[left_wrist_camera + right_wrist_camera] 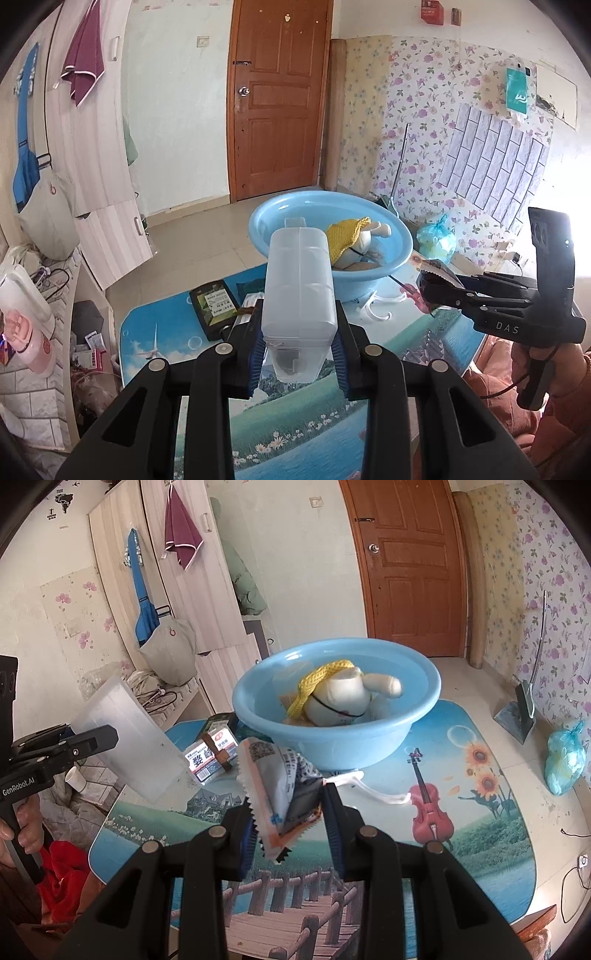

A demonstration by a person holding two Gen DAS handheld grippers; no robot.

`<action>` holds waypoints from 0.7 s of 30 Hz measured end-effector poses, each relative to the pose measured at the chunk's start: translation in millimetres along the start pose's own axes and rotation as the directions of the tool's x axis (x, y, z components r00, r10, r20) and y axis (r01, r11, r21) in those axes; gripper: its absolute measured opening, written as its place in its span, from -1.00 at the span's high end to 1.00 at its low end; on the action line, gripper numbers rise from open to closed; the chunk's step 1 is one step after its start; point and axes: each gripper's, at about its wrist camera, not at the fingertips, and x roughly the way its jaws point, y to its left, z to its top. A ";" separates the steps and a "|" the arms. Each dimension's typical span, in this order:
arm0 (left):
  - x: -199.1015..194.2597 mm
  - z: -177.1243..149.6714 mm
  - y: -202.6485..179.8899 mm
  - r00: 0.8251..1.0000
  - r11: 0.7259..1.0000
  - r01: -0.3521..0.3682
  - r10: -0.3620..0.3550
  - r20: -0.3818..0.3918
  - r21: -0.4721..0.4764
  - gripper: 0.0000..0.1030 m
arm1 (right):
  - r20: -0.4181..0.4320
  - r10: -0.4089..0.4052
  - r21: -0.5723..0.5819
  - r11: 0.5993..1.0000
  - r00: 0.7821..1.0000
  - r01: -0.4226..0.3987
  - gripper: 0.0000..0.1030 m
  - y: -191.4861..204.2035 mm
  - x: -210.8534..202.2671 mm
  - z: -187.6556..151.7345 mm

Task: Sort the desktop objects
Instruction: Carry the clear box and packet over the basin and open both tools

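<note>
From the right wrist camera I see my right gripper clamped on a crinkled snack packet with serrated edges, held clear above the table. Beyond it, a light blue basin rests on the printed table cover and contains a white plush toy with a yellow knitted piece draped over it. A small printed box lies just left of the basin. At far left, my left gripper holds a translucent plastic container, tilted, off the table edge.
</note>
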 end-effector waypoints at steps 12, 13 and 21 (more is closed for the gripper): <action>29.5 55.0 -8.0 0.999 1.000 0.022 -0.022 0.037 0.020 0.41 | 0.084 -0.002 0.009 1.000 0.996 0.002 0.39 -17.0 5.3 43.9; 32.9 58.9 -8.5 0.999 1.000 0.023 -0.024 0.039 0.021 0.41 | 0.089 -0.004 0.010 1.000 0.996 0.003 0.39 -18.2 7.4 46.4; 89.7 81.6 -19.5 0.998 0.998 0.063 -0.063 0.008 0.013 0.41 | 0.075 -0.018 0.034 0.999 0.997 0.016 0.39 -36.3 37.4 63.4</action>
